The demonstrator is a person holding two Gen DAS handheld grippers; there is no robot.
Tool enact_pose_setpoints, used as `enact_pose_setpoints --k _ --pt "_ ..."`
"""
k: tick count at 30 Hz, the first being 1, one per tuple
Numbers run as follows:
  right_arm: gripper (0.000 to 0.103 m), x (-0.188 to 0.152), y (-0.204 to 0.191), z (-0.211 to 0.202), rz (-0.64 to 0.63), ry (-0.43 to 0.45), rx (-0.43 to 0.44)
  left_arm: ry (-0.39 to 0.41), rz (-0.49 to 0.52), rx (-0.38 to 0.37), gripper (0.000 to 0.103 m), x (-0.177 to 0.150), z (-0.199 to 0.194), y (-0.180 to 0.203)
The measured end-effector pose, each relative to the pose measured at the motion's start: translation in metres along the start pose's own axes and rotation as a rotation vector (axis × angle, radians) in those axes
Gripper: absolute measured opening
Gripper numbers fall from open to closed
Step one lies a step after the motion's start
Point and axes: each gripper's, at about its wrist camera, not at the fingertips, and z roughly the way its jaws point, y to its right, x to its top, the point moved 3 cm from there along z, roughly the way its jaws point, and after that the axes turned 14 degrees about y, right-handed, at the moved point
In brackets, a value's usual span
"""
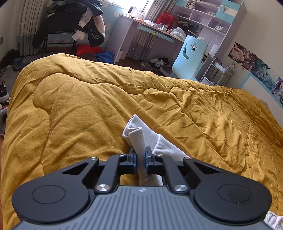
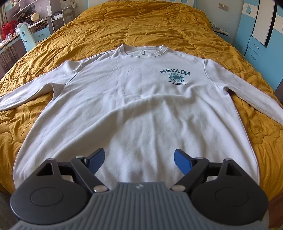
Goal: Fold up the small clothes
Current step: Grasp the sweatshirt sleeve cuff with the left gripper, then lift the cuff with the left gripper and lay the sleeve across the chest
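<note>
sweatshirt [image 2: 134,99] flat on quilt [image 2: 150,24], at 12 o'clock of right gripper [image 2: 139,160], jaws apart. left gripper [image 1: 141,159] clamped on sleeve cuff [image 1: 139,134].

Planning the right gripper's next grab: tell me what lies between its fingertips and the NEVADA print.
Only plain white sweatshirt fabric between the open right gripper and the NEVADA print, in the right wrist view.

Both views are lit by daylight. In the left view, glare is blown out at the window [image 1: 136,5] toward twelve o'clock, and a sheen is thrown on the quilt [image 1: 230,120] at three o'clock. In the right view, a soft curved shadow is cast across the sweatshirt [image 2: 138,109]. Straight lines are bent by fisheye distortion, and the corners are darkened. Focus is sharp; the gripper bodies nearest the lens are slightly softened.
</note>
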Motion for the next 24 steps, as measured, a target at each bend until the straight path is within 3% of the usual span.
enact_pose_setpoints --k 4,8,11,17,24 --pt "0.082 0.002 0.007 0.003 0.003 0.002 -0.016 0.058 -0.014 -0.046 0.006 0.010 -0.008 0.010" --pt "0.082 0.003 0.018 0.004 0.031 0.010 -0.014 0.113 0.069 -0.090 0.006 0.019 -0.025 0.040" --pt "0.082 0.002 0.026 0.007 0.058 0.001 -0.009 0.164 0.152 -0.145 0.006 0.024 -0.047 0.076" --pt "0.082 0.000 0.041 0.008 0.089 0.003 0.002 0.192 0.163 -0.311 0.006 0.025 -0.095 0.161" --pt "0.082 0.003 0.075 0.000 0.136 0.041 -0.005 0.188 0.210 -0.533 0.006 -0.022 -0.155 0.278"
